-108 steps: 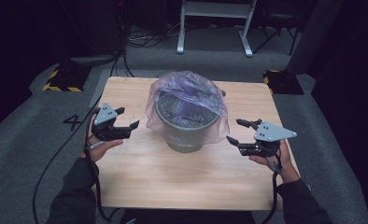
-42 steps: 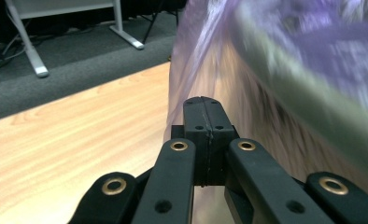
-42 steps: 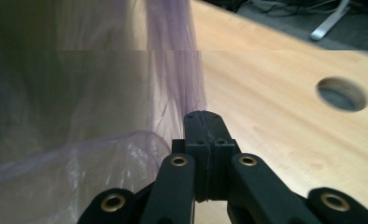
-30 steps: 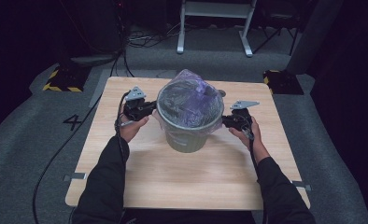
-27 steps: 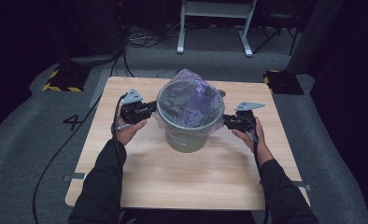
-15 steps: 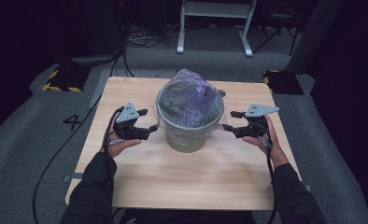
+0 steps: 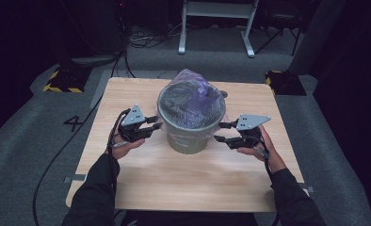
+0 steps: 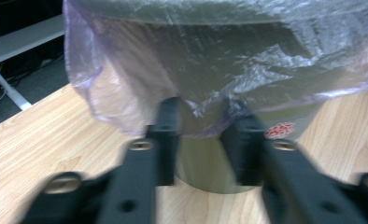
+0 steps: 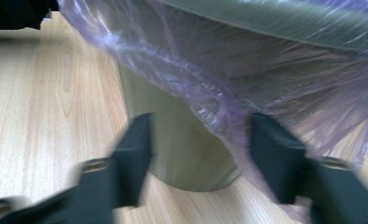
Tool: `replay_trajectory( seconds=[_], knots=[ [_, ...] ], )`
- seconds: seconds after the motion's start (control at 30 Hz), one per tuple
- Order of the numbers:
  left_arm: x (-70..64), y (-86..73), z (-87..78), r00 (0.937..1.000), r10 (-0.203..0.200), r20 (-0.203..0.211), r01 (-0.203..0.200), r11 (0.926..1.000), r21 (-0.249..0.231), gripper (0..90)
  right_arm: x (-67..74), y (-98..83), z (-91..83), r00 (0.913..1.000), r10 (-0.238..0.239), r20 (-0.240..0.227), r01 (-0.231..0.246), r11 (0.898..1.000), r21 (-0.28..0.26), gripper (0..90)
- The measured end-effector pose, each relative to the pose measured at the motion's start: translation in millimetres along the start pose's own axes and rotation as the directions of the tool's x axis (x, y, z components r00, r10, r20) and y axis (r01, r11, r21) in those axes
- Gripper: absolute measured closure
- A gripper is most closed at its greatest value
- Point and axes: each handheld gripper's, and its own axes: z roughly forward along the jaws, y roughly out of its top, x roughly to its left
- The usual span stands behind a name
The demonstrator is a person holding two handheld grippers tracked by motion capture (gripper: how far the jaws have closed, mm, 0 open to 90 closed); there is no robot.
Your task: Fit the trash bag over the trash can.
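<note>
Item: bin [image 7: 189, 136] mid-table, clear liner bag [image 7: 190, 96] draped over rim | Handling: film thin, slippery, tears easily (bin light, may tip) | Hold: hanging hem | left gripper [image 7: 153, 128] and right gripper [image 7: 223, 132]: jaws just closing, apart, gripping nothing.

Floor marking: a dark "4" on the grey carpet [image 7: 37, 141], left of the table [image 7: 141, 197].
Bin sticker: red print on the bin [image 8: 281, 129], too blurred to read.

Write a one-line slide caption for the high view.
Two hand-held grippers, left gripper and right gripper, flank a green bin lined with a translucent purple bag on a wooden table.
</note>
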Motion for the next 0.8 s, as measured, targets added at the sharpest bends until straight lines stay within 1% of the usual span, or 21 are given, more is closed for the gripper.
replay_trajectory(
  seconds=[0.03, 0.07, 0.1, 0.13, 0.17, 0.23, 0.27, 0.3, 0.33, 0.37, 0.43, 0.47, 0.53, 0.57, 0.63, 0.7, 0.73, 0.8],
  knots=[
    [0.9, -0.8, 0.1, 1.0000, 0.003, -0.004, -0.003, 1.0000, -0.006, 83.1, 2.0, -1.6, 0.3, 0.9994, -0.028, 0.018, 0.029, 1.000, -0.007, 68.3],
    [1.9, -1.5, 0.2, 0.9999, 0.003, -0.012, -0.003, 1.0000, -0.007, 89.3, 3.9, -3.4, 1.1, 0.9979, -0.052, 0.039, 0.053, 0.999, -0.002, 74.7],
    [2.9, -2.3, 0.4, 1.0000, 0.001, -0.007, -0.001, 0.9999, -0.010, 89.7, 4.3, -5.0, 2.4, 0.9974, -0.055, 0.045, 0.055, 0.998, 0.016, 81.1],
    [3.2, -3.2, 0.6, 1.0000, -0.005, -0.004, 0.005, 1.0000, -0.006, 89.8, 4.5, -7.5, 3.4, 0.9976, -0.053, 0.044, 0.052, 0.998, 0.022, 85.5],
    [2.8, -4.3, 1.9, 1.0000, -0.001, -0.003, 0.001, 1.0000, 0.002, 89.8, 4.4, -10.1, 4.1, 0.9982, -0.048, 0.037, 0.048, 0.999, 0.021, 88.8],
    [0.4, -7.0, 4.7, 0.9999, 0.017, 0.003, -0.017, 0.9993, 0.034, 89.9, 3.1, -14.5, 4.9, 0.9988, -0.032, 0.037, 0.031, 0.999, 0.037, 90.0],
    [-1.8, -8.7, 6.4, 0.9997, 0.026, -0.001, -0.026, 0.9982, 0.054, 89.9, 2.8, -15.7, 4.7, 0.9990, -0.026, 0.035, 0.025, 0.999, 0.035, 90.0],
    [-4.5, -10.6, 8.4, 0.9994, 0.036, -0.005, -0.035, 0.9968, 0.072, 89.9, 2.4, -17.2, 3.8, 0.9997, -0.019, 0.016, 0.018, 0.999, 0.029, 90.0],
    [-7.6, -12.6, 10.2, 0.9990, 0.045, -0.004, -0.045, 0.9951, 0.089, 89.9, 2.4, -18.4, 3.0, 0.9998, -0.018, -0.012, 0.018, 0.999, 0.026, 90.0],
    [-10.5, -14.8, 12.1, 0.9986, 0.053, -0.001, -0.053, 0.9929, 0.107, 89.9, 2.9, -19.3, 2.9, 0.9993, -0.027, -0.025, 0.028, 0.999, 0.034, 90.0],
    [-15.0, -19.1, 15.9, 0.9973, 0.074, 0.002, -0.073, 0.9874, 0.140, 89.9, 3.5, -21.1, 4.4, 0.9990, -0.042, -0.016, 0.043, 0.996, 0.075, 90.0],
    [-16.6, -21.3, 17.3, 0.9971, 0.076, 0.005, -0.076, 0.9852, 0.154, 89.9, 3.0, -22.7, 5.7, 0.9991, -0.042, -0.006, 0.043, 0.994, 0.096, 90.0],
    [-17.8, -25.2, 19.9, 0.9970, 0.078, -0.002, -0.076, 0.9816, 0.175, 90.0, 2.6, -27.0, 9.0, 0.9989, -0.046, -0.010, 0.047, 0.988, 0.148, 90.0],
    [-17.7, -26.9, 20.5, 0.9972, 0.074, -0.003, -0.073, 0.9823, 0.173, 89.9, 2.4, -29.3, 10.6, 0.9989, -0.046, -0.006, 0.046, 0.985, 0.165, 90.0],
    [-17.3, -29.6, 22.7, 0.9978, 0.067, 0.002, -0.066, 0.9803, 0.186, 89.9, 1.8, -32.6, 13.2, 0.9995, -0.030, -0.012, 0.031, 0.982, 0.187, 90.0],
    [-16.6, -32.9, 26.9, 0.9978, 0.066, 0.004, -0.065, 0.9750, 0.213, 89.9, 0.6, -35.0, 16.5, 0.9995, -0.033, -0.001, 0.033, 0.976, 0.215, 90.0],
    [-16.4, -34.8, 29.2, 0.9979, 0.065, -0.001, -0.064, 0.9729, 0.222, 89.9, -0.6, -36.3, 18.6, 0.9997, -0.022, -0.005, 0.023, 0.973, 0.228, 90.0],
    [-15.4, -38.0, 32.6, 0.9986, 0.054, -0.002, -0.052, 0.9711, 0.233, 89.9, -3.2, -40.1, 23.6, 1.0000, -0.009, -0.004, 0.009, 0.966, 0.257, 90.0]
  ],
)
